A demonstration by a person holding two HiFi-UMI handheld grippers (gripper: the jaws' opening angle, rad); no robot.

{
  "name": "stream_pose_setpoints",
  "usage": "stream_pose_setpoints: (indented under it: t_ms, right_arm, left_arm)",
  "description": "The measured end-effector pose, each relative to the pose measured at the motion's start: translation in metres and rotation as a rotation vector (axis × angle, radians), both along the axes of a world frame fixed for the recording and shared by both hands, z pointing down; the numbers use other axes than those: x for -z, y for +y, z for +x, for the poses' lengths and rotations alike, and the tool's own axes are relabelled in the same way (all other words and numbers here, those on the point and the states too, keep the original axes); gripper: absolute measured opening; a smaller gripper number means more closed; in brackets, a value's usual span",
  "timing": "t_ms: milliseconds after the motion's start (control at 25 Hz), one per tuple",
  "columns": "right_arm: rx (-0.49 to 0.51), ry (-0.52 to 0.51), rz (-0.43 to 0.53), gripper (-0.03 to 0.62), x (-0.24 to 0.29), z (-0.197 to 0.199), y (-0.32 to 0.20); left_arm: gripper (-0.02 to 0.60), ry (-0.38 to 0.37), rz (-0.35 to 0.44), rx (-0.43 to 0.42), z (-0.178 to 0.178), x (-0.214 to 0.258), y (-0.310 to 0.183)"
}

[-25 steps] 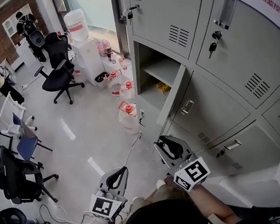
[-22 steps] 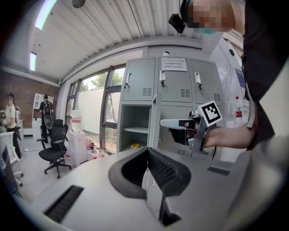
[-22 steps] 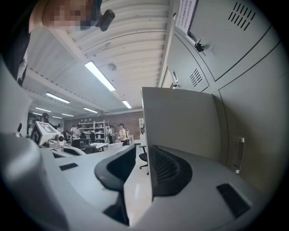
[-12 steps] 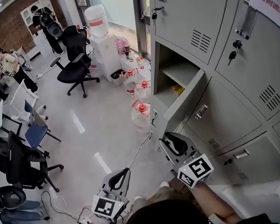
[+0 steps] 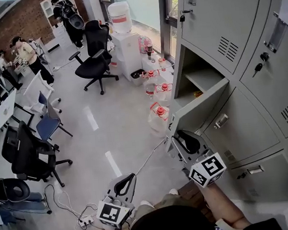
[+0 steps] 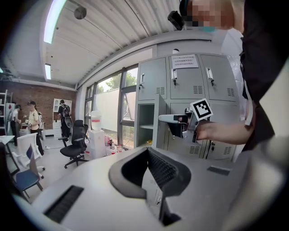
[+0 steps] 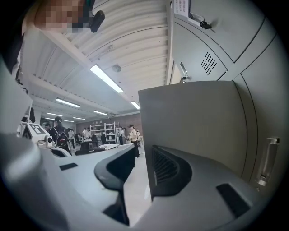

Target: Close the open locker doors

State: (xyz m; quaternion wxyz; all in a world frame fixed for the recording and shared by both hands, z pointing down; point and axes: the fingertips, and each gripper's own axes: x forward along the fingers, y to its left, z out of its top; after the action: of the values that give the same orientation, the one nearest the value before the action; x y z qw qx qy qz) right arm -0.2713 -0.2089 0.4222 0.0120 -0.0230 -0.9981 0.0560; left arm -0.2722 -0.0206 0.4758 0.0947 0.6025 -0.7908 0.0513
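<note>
**Open locker door** (image 5: 201,109), standing about halfway out from its compartment (image 5: 193,72) in the grey locker bank. The right gripper (image 5: 181,135) sits just beside the door's free lower corner. Its fingers are a little apart and pinch nothing, apparently placed to push the panel home. The left gripper (image 5: 129,177) hangs well apart over the floor, fingertips together, empty and probably idle. The door hides the compartment's lower part. A yellow item (image 5: 198,94) behind its top edge is unidentifiable. Whether fingers and door touch cannot be settled.
</note>
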Motion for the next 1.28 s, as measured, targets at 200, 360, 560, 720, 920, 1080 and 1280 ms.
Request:
stream_pose_setpoints:
  t_ms: [200, 360, 560, 720, 920, 1080, 1280]
  right_arm:
    - [0.037, -0.001, 0.004, 0.118, 0.0, -0.018, -0.005]
    - [0.064, 0.003, 0.018, 0.118, -0.001, -0.033, -0.011]
    - [0.09, 0.003, 0.022, 0.118, -0.001, -0.051, -0.021]
    - [0.1, 0.003, 0.018, 0.118, -0.002, -0.063, -0.033]
    - [0.102, 0.011, 0.0, 0.121, -0.005, -0.074, -0.054]
    - [0.106, 0.021, 0.006, 0.126, -0.008, -0.082, -0.069]
    - [0.099, 0.038, 0.003, 0.138, -0.016, -0.091, -0.089]
  left_arm:
    - [0.007, -0.005, 0.0, 0.046, -0.007, 0.002, 0.003]
    - [0.007, 0.004, -0.015, 0.084, -0.01, 0.001, 0.004]
    - [0.007, 0.007, -0.022, 0.118, -0.011, 0.0, 0.002]
    - [0.008, -0.005, -0.022, 0.141, -0.012, -0.005, 0.001]
    - [0.008, 0.02, -0.032, 0.177, -0.01, -0.008, -0.005]
    - [0.008, -0.001, -0.023, 0.192, -0.008, -0.013, -0.011]
    - [0.007, 0.038, -0.038, 0.231, -0.002, -0.016, -0.019]
